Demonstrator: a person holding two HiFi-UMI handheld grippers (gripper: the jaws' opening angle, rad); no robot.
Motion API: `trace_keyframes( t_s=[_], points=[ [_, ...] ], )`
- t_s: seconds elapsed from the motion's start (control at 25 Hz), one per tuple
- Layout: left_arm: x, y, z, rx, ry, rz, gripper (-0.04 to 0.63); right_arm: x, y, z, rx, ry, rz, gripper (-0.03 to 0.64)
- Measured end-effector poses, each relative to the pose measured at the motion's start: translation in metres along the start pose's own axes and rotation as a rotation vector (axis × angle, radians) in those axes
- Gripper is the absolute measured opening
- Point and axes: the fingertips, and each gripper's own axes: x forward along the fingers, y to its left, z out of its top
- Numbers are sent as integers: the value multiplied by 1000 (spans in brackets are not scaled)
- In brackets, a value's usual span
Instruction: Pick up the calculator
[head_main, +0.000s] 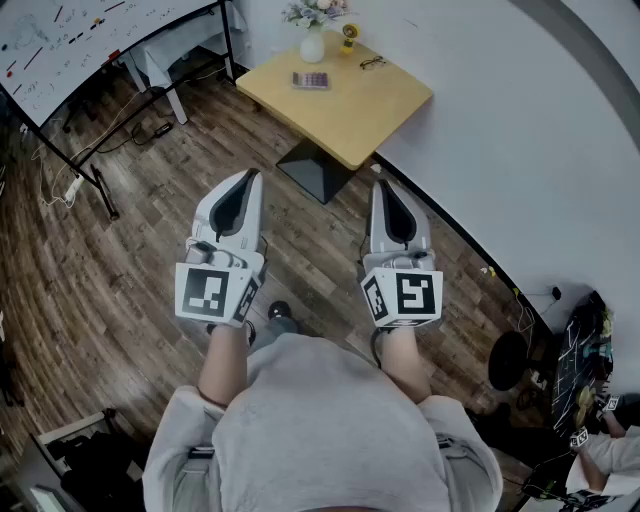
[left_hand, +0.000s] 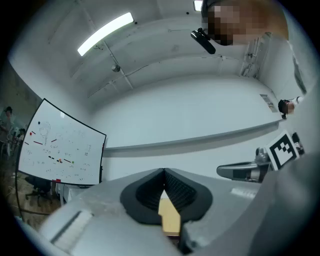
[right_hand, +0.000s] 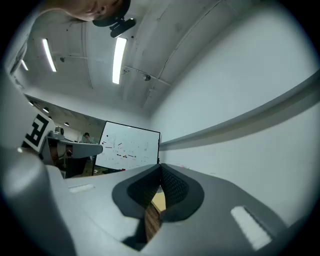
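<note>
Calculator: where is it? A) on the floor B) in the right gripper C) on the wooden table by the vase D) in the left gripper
C: the calculator lies on the table next to the vase; left gripper and right gripper are shut and empty.

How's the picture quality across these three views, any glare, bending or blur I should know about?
Head view: evenly lit, straight lines bow from the wide lens, table and calculator small but sharp. Left gripper view: dark rounded corners, ceiling light blown out white. Right gripper view: same round frame, light strips glaring, whiteboard marks too small to read.
</note>
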Motion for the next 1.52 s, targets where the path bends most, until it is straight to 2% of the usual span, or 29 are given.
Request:
trace_keyframes(
  t_s=[0.6, 0.8, 1.0, 1.24, 1.52],
  points=[
    [0, 11, 4, 5, -13, -1, -3, 8, 9, 3, -2, -19, 1, 2],
    [15, 27, 0, 7, -15, -13, -3, 26, 11, 9, -18, -74, -8, 2],
    [30, 49, -3, 7, -22, -22, -3, 52, 11, -4, 22, -48, -35, 2],
    [48, 73, -9, 9, -29, -45, -3, 79, 11, -13, -2, -37, -85, 2],
    [60, 95, -18, 1, -20, -62, -3, 100, 22, -20, 17, -30, -70, 3]
  ],
)
